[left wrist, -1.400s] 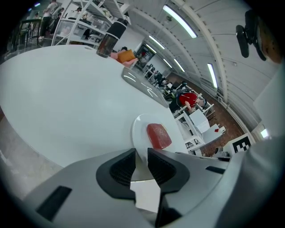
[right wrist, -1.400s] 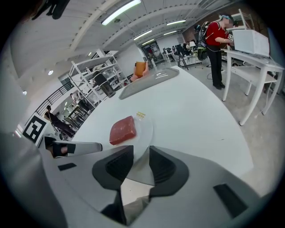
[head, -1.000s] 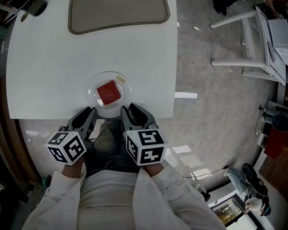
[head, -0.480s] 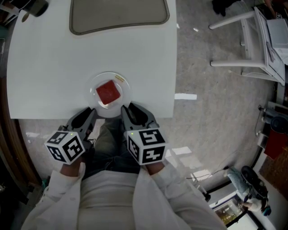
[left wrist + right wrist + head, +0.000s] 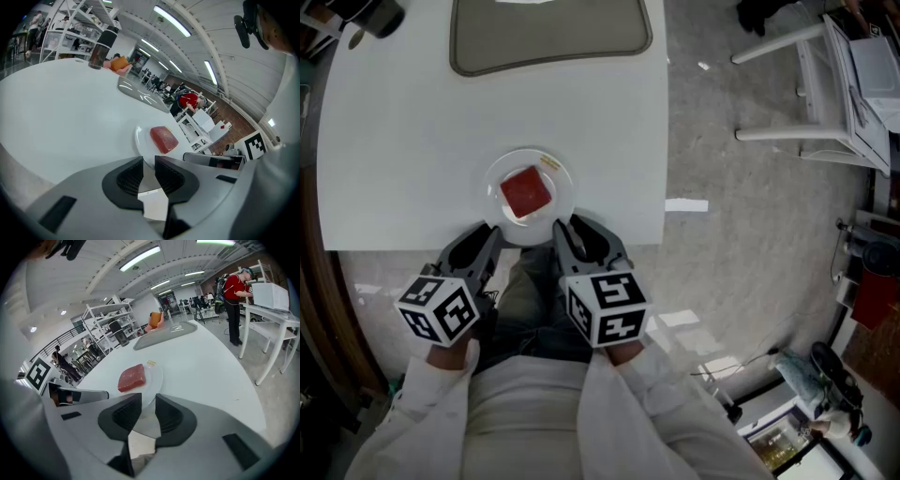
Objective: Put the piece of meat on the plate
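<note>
- Two grippers at the near edge of white table [image 5: 412,141]: left gripper [image 5: 484,236] and right gripper [image 5: 572,231], side by side, apart, tips angled down toward plate [image 5: 499,171].
- One slab of red meat [image 5: 526,194], lying flat on plate, roughly centred, touched by neither gripper.
- White round plate, on table close to the near edge, just beyond both sets of tips and between them in head view.
- Small yellow scrap [image 5: 549,164] on plate, at the far side of meat, just beside it.
- Left gripper, from its own view: jaws parted by a narrow gap, nothing between pads, nothing held; meat and plate ahead, slightly right of the gap.
- Right gripper, from its own view: jaws have just been closing a little; now a narrow gap, nothing between pads, nothing held; meat and plate ahead, slightly left of the gap.
- Marker cube on each gripper, nearer the body than the jaws; white sleeves [image 5: 422,412] behind them.
- Grey mat [image 5: 548,33] at the far edge of table, well apart from plate.
- Dark cup [image 5: 98,55] on the far part of table, seen in left gripper view.
- Off table, to the right: white frame [image 5: 806,84] on speckled floor [image 5: 750,234].
- Right gripper view only: person in red top [image 5: 233,291] standing at white desk [image 5: 276,310], beyond table.
</note>
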